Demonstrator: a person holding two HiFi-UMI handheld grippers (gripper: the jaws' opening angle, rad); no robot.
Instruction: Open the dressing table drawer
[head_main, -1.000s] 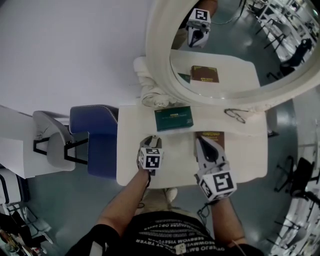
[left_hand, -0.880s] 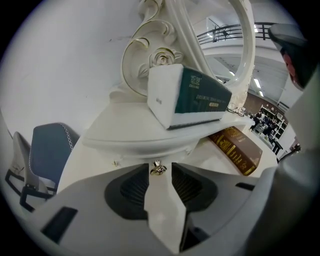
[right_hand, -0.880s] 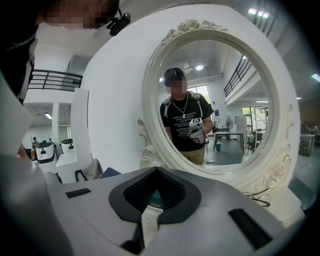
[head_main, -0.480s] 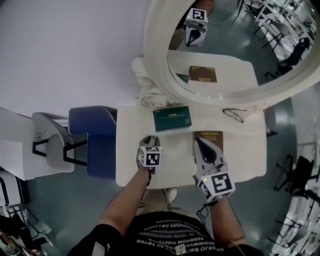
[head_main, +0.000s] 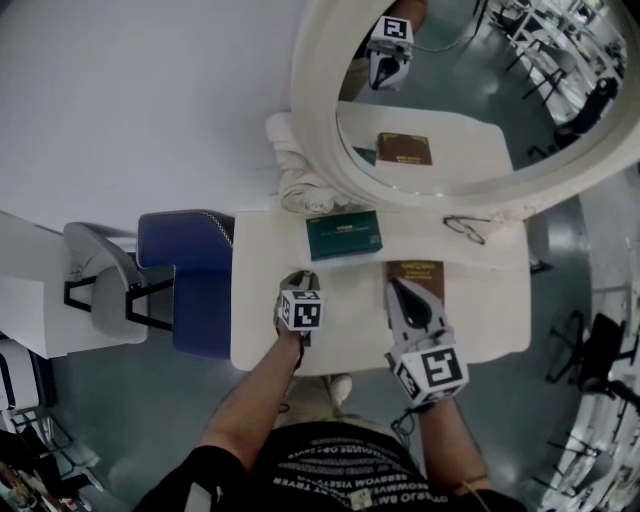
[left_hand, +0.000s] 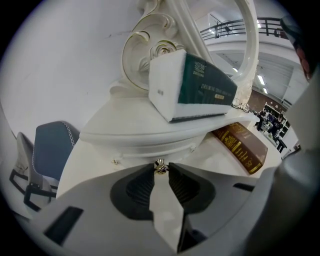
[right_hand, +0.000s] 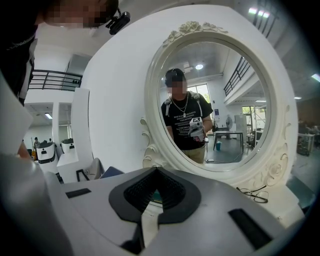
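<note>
Grasping step, drawer still shut. The jaws of your left gripper (left_hand: 160, 170) are closing on the small gold drawer knob (left_hand: 160, 165), which sits between their tips on the raised tier under the green box (left_hand: 200, 90). Your right gripper (head_main: 398, 288) idles over the tabletop (head_main: 480, 310) with its jaws together and empty. Next you need a firm pinch, then a straight, level pull toward you.
</note>
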